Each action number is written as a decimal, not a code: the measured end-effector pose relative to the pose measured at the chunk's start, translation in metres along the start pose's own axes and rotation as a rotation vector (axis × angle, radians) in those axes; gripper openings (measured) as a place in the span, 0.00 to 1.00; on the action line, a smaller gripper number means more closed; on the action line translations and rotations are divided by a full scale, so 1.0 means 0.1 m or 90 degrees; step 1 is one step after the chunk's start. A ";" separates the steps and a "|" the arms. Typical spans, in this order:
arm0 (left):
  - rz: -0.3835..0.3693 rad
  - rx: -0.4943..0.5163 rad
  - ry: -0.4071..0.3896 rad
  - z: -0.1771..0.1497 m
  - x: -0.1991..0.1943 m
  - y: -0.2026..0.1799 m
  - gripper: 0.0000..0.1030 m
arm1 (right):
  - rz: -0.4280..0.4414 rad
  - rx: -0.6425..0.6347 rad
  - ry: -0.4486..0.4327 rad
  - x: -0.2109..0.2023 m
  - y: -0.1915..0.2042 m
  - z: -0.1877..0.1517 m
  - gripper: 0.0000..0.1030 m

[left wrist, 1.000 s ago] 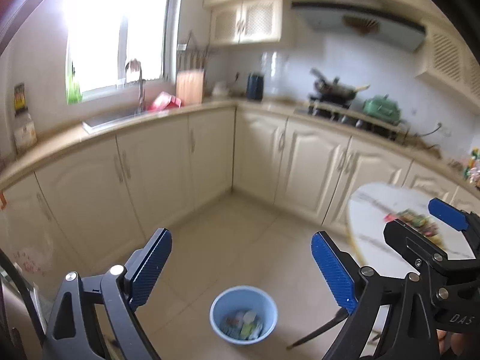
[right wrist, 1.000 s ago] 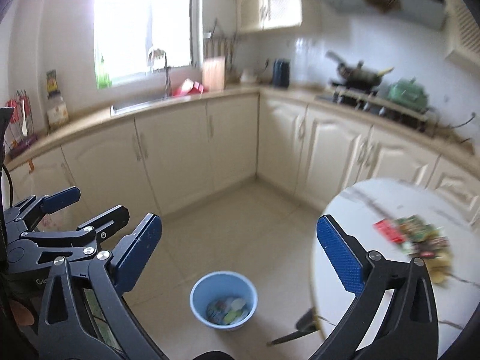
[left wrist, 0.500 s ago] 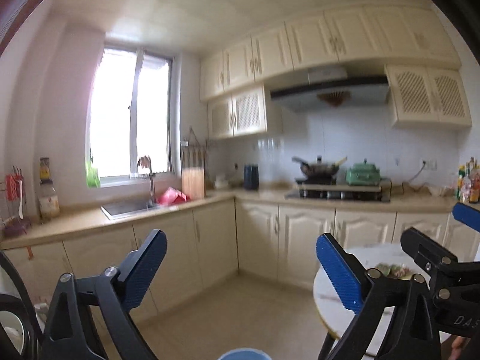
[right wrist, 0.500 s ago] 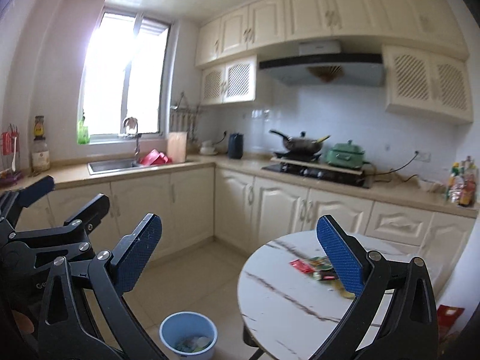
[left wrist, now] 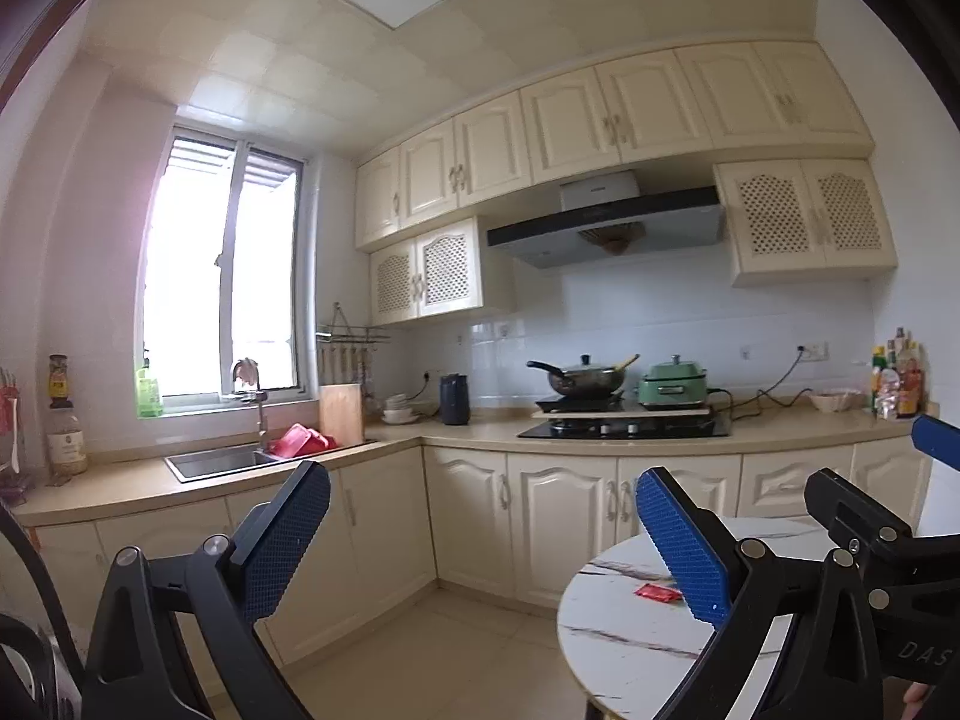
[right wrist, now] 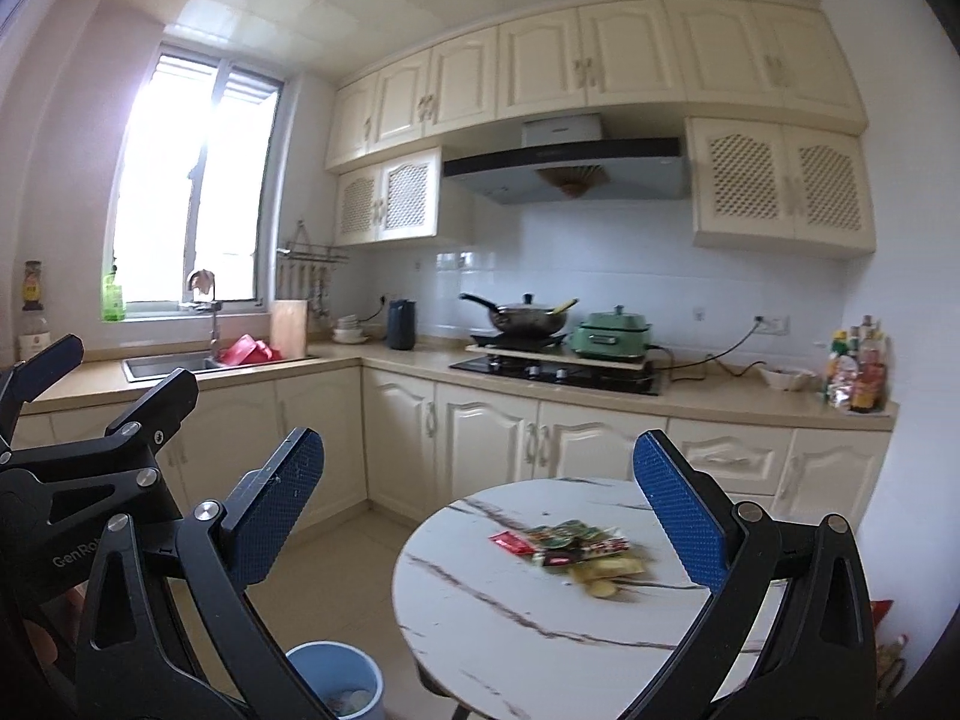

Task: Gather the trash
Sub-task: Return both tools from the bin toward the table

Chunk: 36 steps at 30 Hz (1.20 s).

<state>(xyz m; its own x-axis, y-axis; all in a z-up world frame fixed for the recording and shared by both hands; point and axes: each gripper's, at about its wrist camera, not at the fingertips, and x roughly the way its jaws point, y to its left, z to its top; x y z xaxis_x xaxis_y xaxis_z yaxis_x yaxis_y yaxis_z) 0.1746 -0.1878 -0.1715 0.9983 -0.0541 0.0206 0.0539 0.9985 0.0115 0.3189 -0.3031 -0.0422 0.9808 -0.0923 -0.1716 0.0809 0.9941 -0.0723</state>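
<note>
**Lining up on the wrapper pile**

The trash [right wrist: 570, 552] is a loose heap of snack wrappers lying flat on the round marble bench [right wrist: 510, 630], right of its centre, with a red sachet [right wrist: 511, 541] at the pile's left edge. The heap's long axis runs from the sachet at upper left down to the yellowish pieces at lower right; no single direction beyond that, and it is blurred.

My right gripper [right wrist: 480, 516] has its fingers wide with nothing between them; the left gripper [left wrist: 483, 546] is the same. The blue bin [right wrist: 336, 681] sits on the floor beside the bench, already holding scraps.

I judge the best approach is to tip the right fingers down and straddle the heap across its narrow side, pinching an outer wrapper rather than the whole pile.
</note>
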 end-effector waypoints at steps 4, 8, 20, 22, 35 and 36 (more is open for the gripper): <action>-0.028 0.020 -0.004 0.17 0.17 0.01 0.98 | -0.023 0.010 0.002 -0.02 -0.19 0.01 1.00; -0.081 0.040 0.003 0.35 0.48 -0.10 0.99 | -0.049 0.021 0.009 0.01 -0.41 -0.02 1.00; -0.243 0.088 0.134 0.48 1.59 -0.53 0.99 | -0.114 0.077 0.080 0.62 -1.28 -0.16 1.00; -0.255 0.103 0.165 0.45 1.87 -0.57 0.99 | -0.122 0.091 0.098 0.83 -1.43 -0.21 1.00; -0.236 0.093 0.361 0.11 3.33 -0.27 0.99 | -0.093 0.170 0.348 2.44 -1.88 -1.35 1.00; -0.230 0.094 0.365 0.11 3.40 -0.24 0.99 | -0.084 0.172 0.357 2.52 -1.86 -1.41 1.00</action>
<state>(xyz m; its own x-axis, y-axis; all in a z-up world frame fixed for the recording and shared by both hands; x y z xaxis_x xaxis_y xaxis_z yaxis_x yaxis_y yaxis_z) 0.5120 -0.2302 -0.1533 0.7740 -0.3274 -0.5419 0.4217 0.9050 0.0555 0.5265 -0.5192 -0.2101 0.7234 -0.1579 -0.6722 0.3083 0.9449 0.1098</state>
